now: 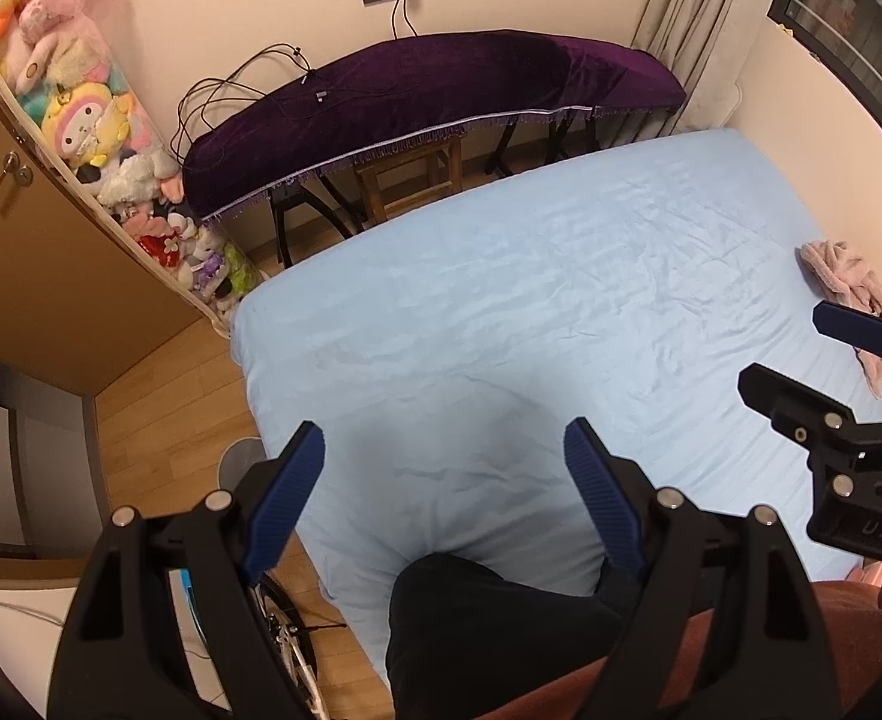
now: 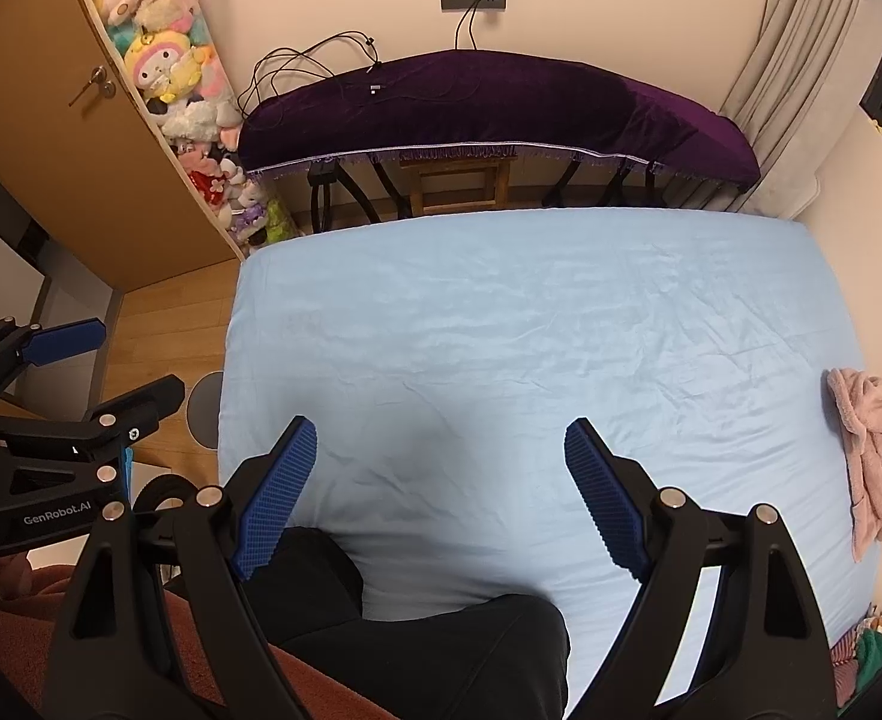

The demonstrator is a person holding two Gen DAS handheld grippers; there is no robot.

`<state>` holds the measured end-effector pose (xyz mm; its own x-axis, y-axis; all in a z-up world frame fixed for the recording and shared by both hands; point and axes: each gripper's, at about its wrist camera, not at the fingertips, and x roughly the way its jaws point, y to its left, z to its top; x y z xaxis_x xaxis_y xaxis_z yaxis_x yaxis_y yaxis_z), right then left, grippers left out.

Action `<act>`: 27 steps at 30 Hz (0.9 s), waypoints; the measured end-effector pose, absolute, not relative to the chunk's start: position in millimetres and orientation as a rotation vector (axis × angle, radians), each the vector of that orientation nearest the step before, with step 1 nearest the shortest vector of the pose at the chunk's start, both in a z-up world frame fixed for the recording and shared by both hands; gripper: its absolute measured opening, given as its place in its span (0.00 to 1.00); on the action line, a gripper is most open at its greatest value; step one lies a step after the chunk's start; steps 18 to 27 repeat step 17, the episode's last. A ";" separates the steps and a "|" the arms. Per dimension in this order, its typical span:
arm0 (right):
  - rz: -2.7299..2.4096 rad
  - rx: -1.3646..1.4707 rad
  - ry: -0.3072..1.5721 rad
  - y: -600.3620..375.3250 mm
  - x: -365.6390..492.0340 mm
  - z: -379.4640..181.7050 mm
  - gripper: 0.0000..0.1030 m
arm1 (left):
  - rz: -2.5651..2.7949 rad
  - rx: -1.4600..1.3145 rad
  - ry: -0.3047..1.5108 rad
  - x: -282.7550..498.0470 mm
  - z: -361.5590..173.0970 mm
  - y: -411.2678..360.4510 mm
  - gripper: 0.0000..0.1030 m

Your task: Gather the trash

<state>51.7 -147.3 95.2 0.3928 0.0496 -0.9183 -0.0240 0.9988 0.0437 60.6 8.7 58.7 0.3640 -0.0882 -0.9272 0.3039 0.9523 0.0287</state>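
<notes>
A bed with a light blue sheet (image 1: pixel 531 312) fills both views; it also shows in the right wrist view (image 2: pixel 531 330). No trash shows on it. A crumpled pink cloth (image 1: pixel 849 276) lies at the bed's right edge, also in the right wrist view (image 2: pixel 870 438). My left gripper (image 1: pixel 444 450) is open and empty above the bed's near end; it also shows at the left of the right wrist view (image 2: pixel 135 360). My right gripper (image 2: pixel 435 444) is open and empty, and shows at the right of the left wrist view (image 1: pixel 783 348), close to the pink cloth.
A keyboard under a purple cover (image 2: pixel 501 114) stands beyond the bed with a wooden stool (image 2: pixel 459 186) beneath. A rack of plush toys (image 1: pixel 111 138) hangs on a brown wardrobe at left. A grey round object (image 2: pixel 204 414) and a bicycle wheel (image 1: pixel 285 630) are on the wooden floor at left. My dark-trousered legs (image 2: pixel 429 654) rest on the bed's near edge.
</notes>
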 end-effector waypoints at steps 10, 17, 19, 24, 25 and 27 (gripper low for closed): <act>0.039 0.019 1.155 -150.9 56.5 96.4 0.79 | -0.284 0.235 1.166 60.8 61.6 3.9 0.80; 0.026 0.028 1.157 -152.6 60.1 95.1 0.79 | -0.254 0.245 1.183 66.9 57.4 3.8 0.80; 0.026 0.028 1.157 -152.6 60.1 95.1 0.79 | -0.254 0.245 1.183 66.9 57.4 3.8 0.80; 0.026 0.028 1.157 -152.6 60.1 95.1 0.79 | -0.254 0.245 1.183 66.9 57.4 3.8 0.80; 0.026 0.028 1.157 -152.6 60.1 95.1 0.79 | -0.254 0.245 1.183 66.9 57.4 3.8 0.80; 0.026 0.028 1.157 -152.6 60.1 95.1 0.79 | -0.254 0.245 1.183 66.9 57.4 3.8 0.80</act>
